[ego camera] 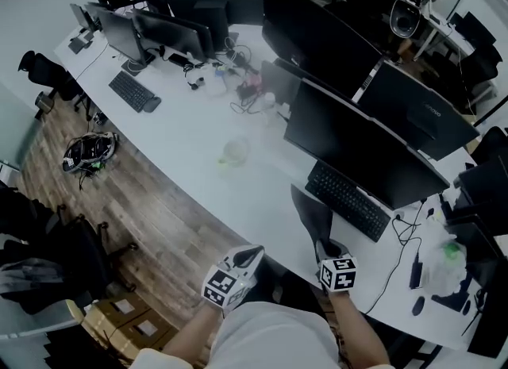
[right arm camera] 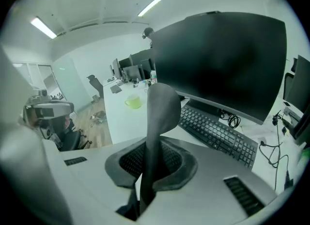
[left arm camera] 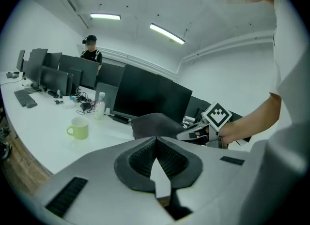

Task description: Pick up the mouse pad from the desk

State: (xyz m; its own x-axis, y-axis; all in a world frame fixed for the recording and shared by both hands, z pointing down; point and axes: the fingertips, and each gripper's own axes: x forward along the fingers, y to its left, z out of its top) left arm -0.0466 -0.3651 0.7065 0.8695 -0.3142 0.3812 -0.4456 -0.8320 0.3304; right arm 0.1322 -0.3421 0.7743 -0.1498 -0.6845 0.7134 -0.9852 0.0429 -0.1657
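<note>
right gripper (right arm camera: 145, 168) pinches the limp dark-grey mouse pad (right arm camera: 161, 108), left gripper (left arm camera: 156, 163) closed on nothing; we should grip firmly and lift clear

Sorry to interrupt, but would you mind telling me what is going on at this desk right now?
A person is working with a pair of handheld tongs in each hand. The right tongs are shut on one end of a dark mouse pad, holding it up off the white desk near a keyboard. The left tongs are shut and empty, off to the side.
</note>
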